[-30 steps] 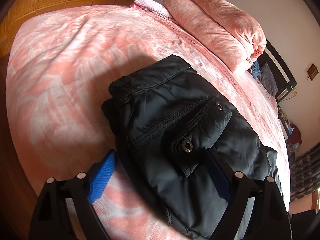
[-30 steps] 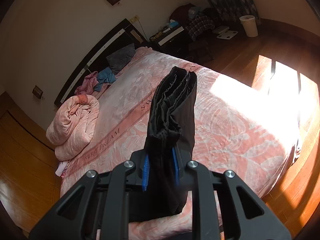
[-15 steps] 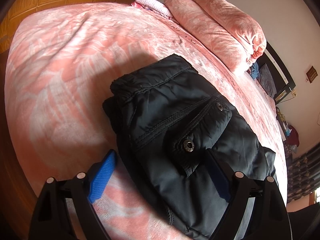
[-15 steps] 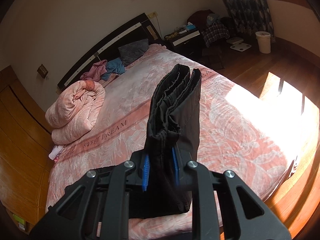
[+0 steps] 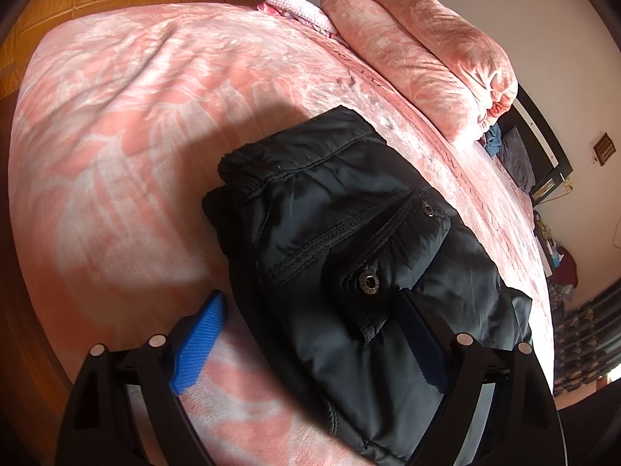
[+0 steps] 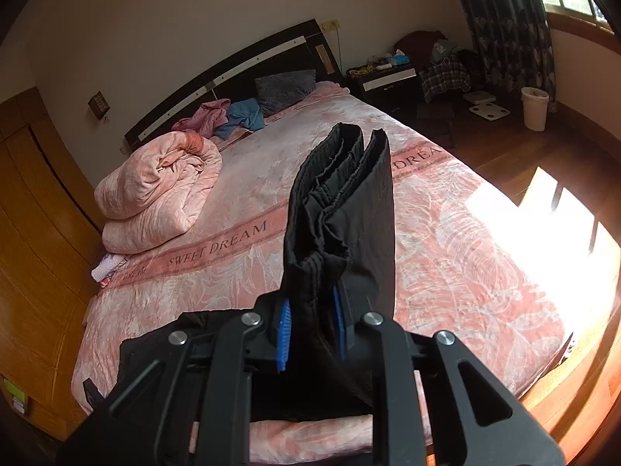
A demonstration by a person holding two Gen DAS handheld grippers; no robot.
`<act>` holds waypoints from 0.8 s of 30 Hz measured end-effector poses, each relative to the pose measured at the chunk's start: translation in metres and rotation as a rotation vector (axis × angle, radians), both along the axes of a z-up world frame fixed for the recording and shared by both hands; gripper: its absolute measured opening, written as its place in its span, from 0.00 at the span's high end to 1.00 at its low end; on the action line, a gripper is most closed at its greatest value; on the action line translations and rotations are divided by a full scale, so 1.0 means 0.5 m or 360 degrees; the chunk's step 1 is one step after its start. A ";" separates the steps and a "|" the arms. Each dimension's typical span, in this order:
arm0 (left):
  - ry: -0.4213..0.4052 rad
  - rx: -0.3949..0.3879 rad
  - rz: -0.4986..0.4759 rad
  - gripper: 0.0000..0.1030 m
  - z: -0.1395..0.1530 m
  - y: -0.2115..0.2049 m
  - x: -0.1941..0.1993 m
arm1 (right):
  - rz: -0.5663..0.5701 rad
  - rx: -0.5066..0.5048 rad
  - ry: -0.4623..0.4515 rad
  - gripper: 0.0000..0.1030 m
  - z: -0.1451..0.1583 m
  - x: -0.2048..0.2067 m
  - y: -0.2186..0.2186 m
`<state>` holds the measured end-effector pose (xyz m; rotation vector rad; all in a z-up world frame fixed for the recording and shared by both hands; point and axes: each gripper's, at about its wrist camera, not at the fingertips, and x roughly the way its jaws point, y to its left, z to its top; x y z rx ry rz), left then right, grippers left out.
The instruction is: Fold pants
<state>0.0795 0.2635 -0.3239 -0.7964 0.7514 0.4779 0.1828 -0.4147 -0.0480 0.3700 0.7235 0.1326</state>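
**Last fold of the pants**

The black pants (image 5: 349, 256) lie folded on the pink bed (image 5: 116, 116). The right gripper (image 6: 310, 328) pinches their stacked edge; the left gripper (image 5: 310, 345) straddles them, fingers wide. Best lay the held end squarely, edges aligned, before letting go

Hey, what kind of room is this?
Most likely a home bedroom: a large bed with a pink "SWEET DREAM" cover, a dark headboard, and a nightstand beside it.

A rolled pink quilt (image 6: 155, 190) lies on the pink bedspread (image 6: 446, 240) near a grey pillow (image 6: 285, 89).
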 end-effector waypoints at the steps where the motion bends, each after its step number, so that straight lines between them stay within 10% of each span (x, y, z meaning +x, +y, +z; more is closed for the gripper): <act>1: -0.0001 -0.0003 0.0001 0.14 0.000 0.001 -0.001 | 0.0012 -0.0007 -0.0001 0.83 0.002 0.001 0.008; 24: -0.0022 -0.0047 -0.0002 0.14 -0.007 0.010 -0.007 | 0.0423 -0.0487 0.0003 0.84 -0.050 0.010 0.330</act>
